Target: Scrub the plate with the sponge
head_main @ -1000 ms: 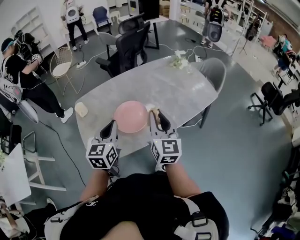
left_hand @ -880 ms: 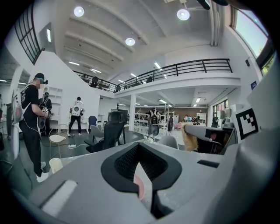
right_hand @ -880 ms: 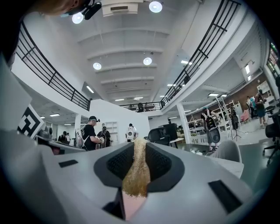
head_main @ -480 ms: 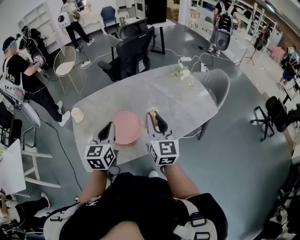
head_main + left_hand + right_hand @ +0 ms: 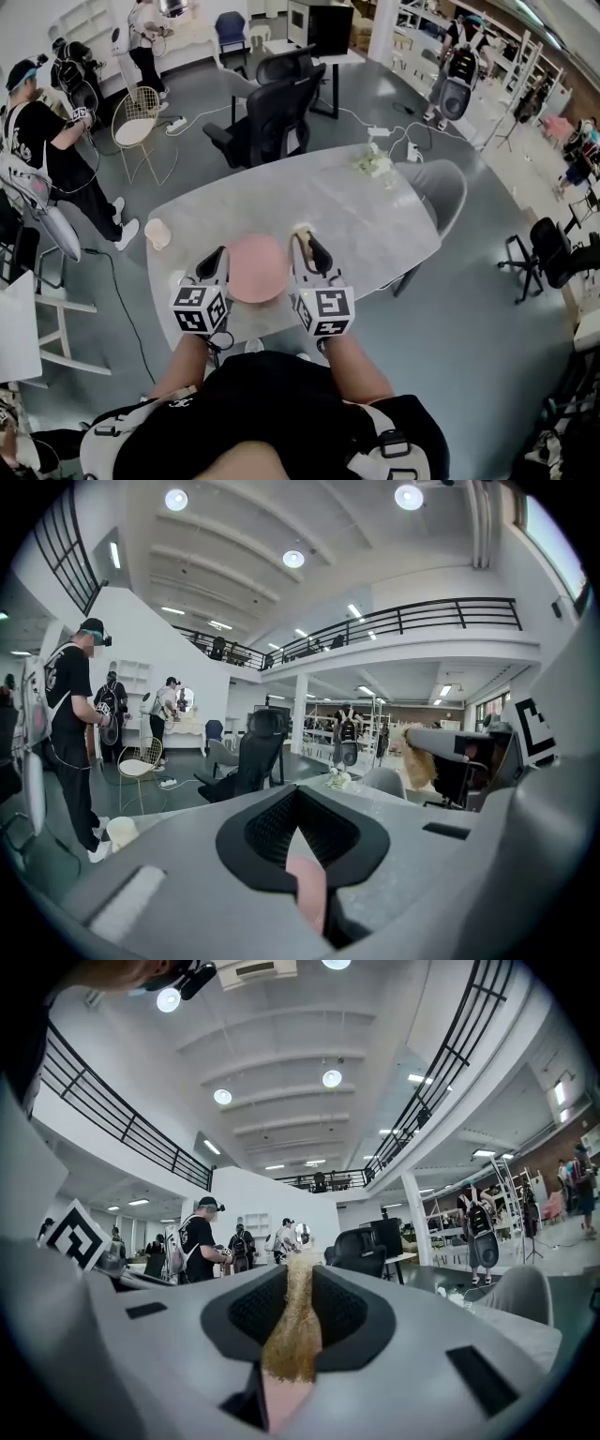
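**Pink plate in the middle, sponge just to its right**

The left gripper [image 5: 217, 265] has its jaws shut on the near left rim of the pink plate [image 5: 255, 267]. In the left gripper view, a thin pink edge shows pinched between the jaws. The plate is over the near edge of the grey surface [image 5: 356, 197], right between the two grippers. I cannot tell if it rests on the surface or is held a bit above it.

The right gripper [image 5: 309, 246] is just beside the plate's right rim. Its jaws are closed on a tan, scratchy sponge [image 5: 302, 228]. The sponge sticks out past the jaw tips and points away from the person. It is by the far right edge of the plate, and I cannot tell if it touches.

So the plate's face lies to the left of the sponge. I think the sponge needs only a small move left onto the plate, while the left jaws hold the plate firm.
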